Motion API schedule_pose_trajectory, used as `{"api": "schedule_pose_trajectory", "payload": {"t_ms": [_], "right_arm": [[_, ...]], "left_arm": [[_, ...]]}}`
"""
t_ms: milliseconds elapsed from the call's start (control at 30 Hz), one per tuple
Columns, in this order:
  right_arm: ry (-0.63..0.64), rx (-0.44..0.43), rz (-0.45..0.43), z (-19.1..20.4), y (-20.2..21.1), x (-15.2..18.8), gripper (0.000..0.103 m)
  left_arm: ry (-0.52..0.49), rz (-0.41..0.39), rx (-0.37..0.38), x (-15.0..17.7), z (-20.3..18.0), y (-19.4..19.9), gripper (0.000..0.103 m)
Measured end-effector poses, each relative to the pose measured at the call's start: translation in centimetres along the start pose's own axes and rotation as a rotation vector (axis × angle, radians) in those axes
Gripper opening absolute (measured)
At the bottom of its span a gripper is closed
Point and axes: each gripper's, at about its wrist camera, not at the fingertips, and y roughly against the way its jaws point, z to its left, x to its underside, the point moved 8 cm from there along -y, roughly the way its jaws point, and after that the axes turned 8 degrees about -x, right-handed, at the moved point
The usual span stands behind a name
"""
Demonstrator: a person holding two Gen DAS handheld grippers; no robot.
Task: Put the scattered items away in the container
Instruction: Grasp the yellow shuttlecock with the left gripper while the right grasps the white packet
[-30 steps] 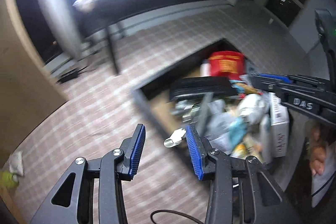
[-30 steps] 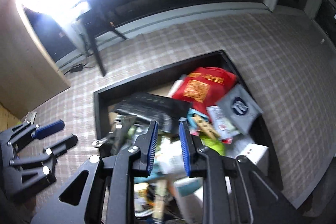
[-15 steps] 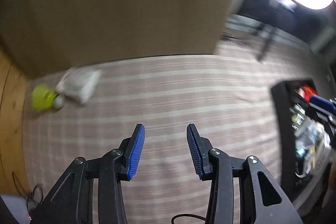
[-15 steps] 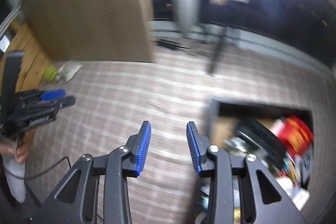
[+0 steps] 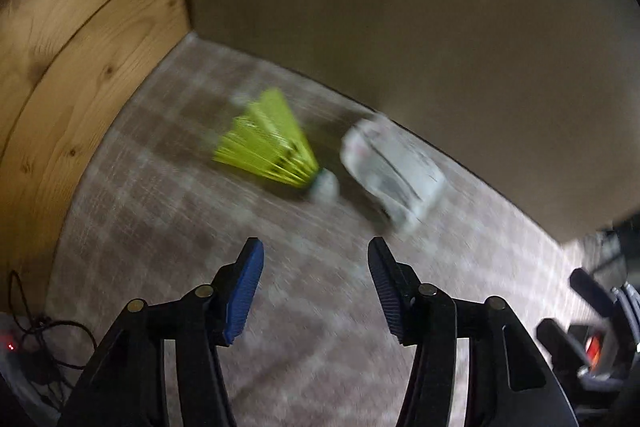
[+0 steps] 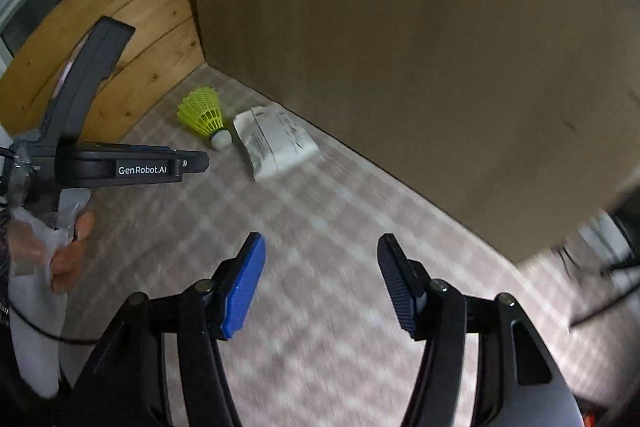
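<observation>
Checked beige tablecloth (image 6: 320, 227) ran to a far-left corner between a tan board (image 6: 400, 27) and wooden planks (image 6: 140, 47). White crinkled plastic packet (image 6: 276, 141) lay against the board, yellow plastic shuttlecock (image 6: 204, 115) just left, nearly touching. Left gripper (image 5: 316, 287) and right gripper (image 6: 322, 279) both gaped wide, empty. Risk: jaws closing there might catch both items or push the light shuttlecock into the corner.
</observation>
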Motion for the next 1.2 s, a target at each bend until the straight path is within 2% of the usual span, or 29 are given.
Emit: {"api": "schedule_pose_trajectory", "payload": {"t_ms": [133, 333, 533, 767, 900, 1100, 1133, 1200], "right_arm": [[0.036, -0.032, 0.037, 1.3, -3.8, -1.9, 0.058], [0.057, -0.044, 0.062, 1.7, -8.1, -4.2, 0.059], [0.063, -0.054, 0.076, 1.9, -10.6, -5.6, 0.060], [0.096, -0.053, 0.106, 2.8, -12.8, -6.5, 0.062], [0.112, -0.046, 0.125, 3.1, -14.0, -6.8, 0.062], [0.121, -0.019, 0.140, 3.1, -15.4, -7.2, 0.070], [0.119, -0.018, 0.146, 3.1, -15.6, -7.2, 0.071], [0.113, -0.018, 0.156, 3.0, -15.8, -7.2, 0.071]], "left_arm": [[0.099, 0.022, 0.025, -1.3, 1.1, -1.7, 0.054], [0.147, 0.022, 0.017, -2.9, 1.5, -3.3, 0.057], [0.179, 0.027, 0.013, -3.7, 2.4, -4.5, 0.058], [0.172, 0.031, -0.011, -4.4, 3.2, -5.6, 0.058], [0.122, 0.018, -0.048, -4.5, 3.3, -5.9, 0.057], [0.086, -0.003, -0.062, -4.4, 3.4, -6.0, 0.055], [0.074, -0.006, -0.067, -4.3, 3.3, -6.1, 0.054], [0.044, -0.009, -0.089, -4.1, 3.2, -6.1, 0.043]]}}
